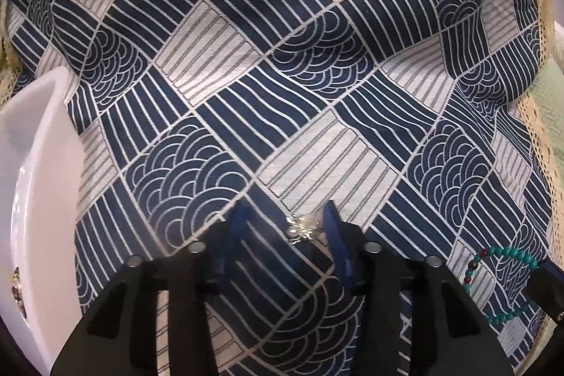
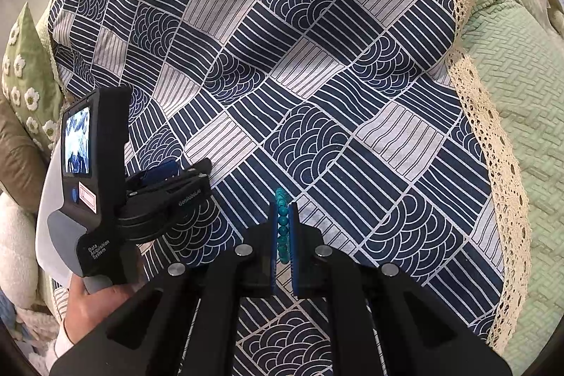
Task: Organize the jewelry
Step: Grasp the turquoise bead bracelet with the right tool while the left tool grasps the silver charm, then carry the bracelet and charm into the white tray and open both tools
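- Where writing could be read, the left gripper's body said "Data Acquisition System"; smaller lettering on its arm was too blurred to read.
- Left gripper stood spread, a small silver piece lying on the cloth beside its right finger; its form was unclear.
- Right gripper pinched the turquoise bracelet, partly hidden between the pads.
- White tray sat cut off at the left edge, holding dim trinkets.

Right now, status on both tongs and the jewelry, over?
Left tongs open around silver pearl piece on patterned cloth. Right tongs shut on turquoise bead bracelet. White tray at left; nothing blocking.
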A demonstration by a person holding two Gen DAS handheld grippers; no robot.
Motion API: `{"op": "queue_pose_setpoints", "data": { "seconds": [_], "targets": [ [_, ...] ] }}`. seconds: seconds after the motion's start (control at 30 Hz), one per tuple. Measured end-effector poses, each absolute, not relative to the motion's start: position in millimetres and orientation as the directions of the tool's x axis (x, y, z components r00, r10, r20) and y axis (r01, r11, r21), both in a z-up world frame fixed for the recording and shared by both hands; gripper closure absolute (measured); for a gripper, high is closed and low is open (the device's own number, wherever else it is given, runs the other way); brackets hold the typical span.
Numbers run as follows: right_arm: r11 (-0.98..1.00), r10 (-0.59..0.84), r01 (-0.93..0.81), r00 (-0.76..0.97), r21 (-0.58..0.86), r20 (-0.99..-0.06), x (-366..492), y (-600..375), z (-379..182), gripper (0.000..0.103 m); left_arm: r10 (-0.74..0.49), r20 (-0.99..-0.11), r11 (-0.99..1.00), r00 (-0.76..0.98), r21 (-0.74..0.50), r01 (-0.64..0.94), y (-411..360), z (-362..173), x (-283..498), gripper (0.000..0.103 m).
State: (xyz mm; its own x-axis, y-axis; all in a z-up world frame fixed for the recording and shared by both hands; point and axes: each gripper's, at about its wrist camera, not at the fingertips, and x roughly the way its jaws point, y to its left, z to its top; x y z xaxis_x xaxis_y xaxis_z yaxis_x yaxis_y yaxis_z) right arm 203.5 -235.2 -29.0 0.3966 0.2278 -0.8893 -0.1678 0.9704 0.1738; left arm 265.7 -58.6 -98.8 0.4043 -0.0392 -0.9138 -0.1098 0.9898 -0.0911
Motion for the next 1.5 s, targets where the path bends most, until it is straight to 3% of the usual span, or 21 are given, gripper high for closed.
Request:
{"op": "queue_pose_setpoints", "data": {
  "seconds": [0.2,0.63,0.97,1.17,1.5],
  "targets": [
    [0.972,0.221,-0.164,0.389,0.169,-0.894,204,-235,-32,0.096,-0.037,-0.911,0.987,0.410,-0.098,-0.128,-49,-99,264,0.085],
    [0.974,0.212,-0.161,0.379,0.162,-0.901,208,-236,-34,0.096,-0.048,-0.905,0.986,0.423,-0.111,-0.127,-44,-84,257,0.085],
    [0.954,0.257,-0.258,0.432,0.155,-0.864,187,-192,-1,0.096,-0.150,-0.844,0.971,0.514,-0.225,-0.086,-8,11,188,0.085],
    [0.892,0.356,-0.423,0.441,0.159,-0.824,153,-110,42,0.096,-0.110,-0.810,0.972,0.576,-0.209,-0.109,48,55,132,0.085],
    [0.775,0.429,-0.619,0.367,0.128,-0.826,114,24,52,0.096,-0.010,-0.844,0.963,0.536,-0.152,-0.222,144,23,100,0.085]
  ]
}}
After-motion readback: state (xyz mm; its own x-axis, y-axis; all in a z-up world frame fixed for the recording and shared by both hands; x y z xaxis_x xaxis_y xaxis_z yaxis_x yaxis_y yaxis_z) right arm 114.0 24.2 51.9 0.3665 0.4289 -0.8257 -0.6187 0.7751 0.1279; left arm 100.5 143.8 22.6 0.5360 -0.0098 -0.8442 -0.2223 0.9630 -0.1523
